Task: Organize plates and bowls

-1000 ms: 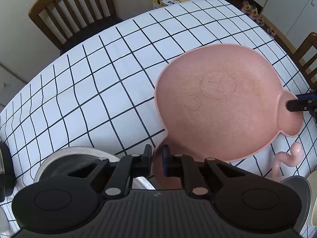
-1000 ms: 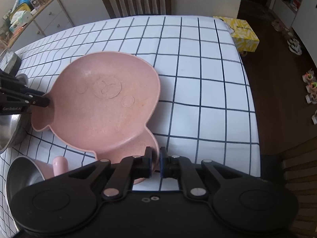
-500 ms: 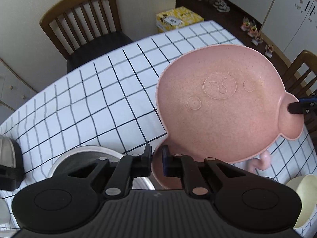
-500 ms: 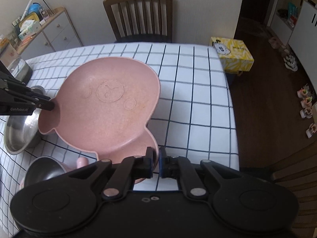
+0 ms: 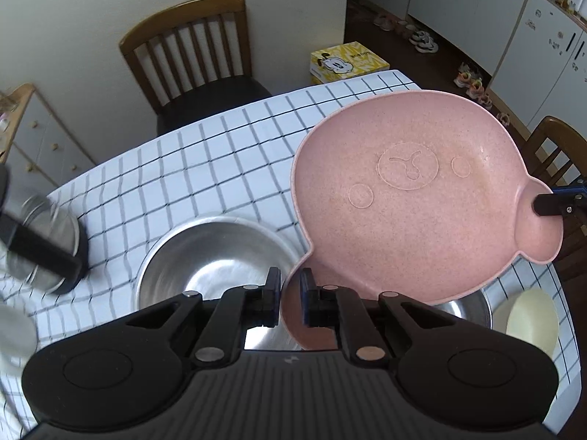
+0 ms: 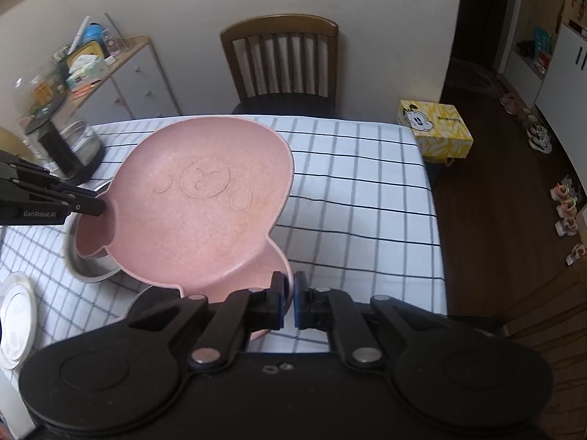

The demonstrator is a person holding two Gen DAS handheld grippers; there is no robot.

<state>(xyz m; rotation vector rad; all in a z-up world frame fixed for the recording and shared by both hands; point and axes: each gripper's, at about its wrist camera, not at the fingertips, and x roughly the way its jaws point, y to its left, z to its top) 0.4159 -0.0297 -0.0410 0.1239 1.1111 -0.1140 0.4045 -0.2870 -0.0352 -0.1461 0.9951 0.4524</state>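
You are holding one pink plate (image 5: 411,198), shaped like a bear's face with two ear lobes, up in the air above the surface (image 5: 190,168). Your left gripper (image 5: 290,295) has its fingers pinching the rim of one ear lobe, and your right gripper (image 6: 288,299) has its fingers pinching the rim of the other. In the left wrist view the tip of the right gripper shows at the far ear; in the right wrist view the left gripper reaches in from the left edge to its ear. The plate tilts a little, face up, with one raised snout circle and two small raised circles on it.

Below the plate you can count two steel bowls: a large one (image 5: 216,253) under the left gripper, and a second (image 5: 466,308) mostly hidden beneath the plate's edge. One pale yellow bowl (image 5: 532,319) sits just beside that second bowl. One white plate (image 6: 16,315) lies near the surface's left edge in the right wrist view. One glass jar with a dark base (image 6: 73,143) stands farther back, blurred.

The surface wears a white cloth with a dark grid. Two wooden chairs are in view: one (image 6: 280,62) at the far side, another (image 5: 554,154) at the right. One yellow box (image 6: 434,134) sits on the floor.
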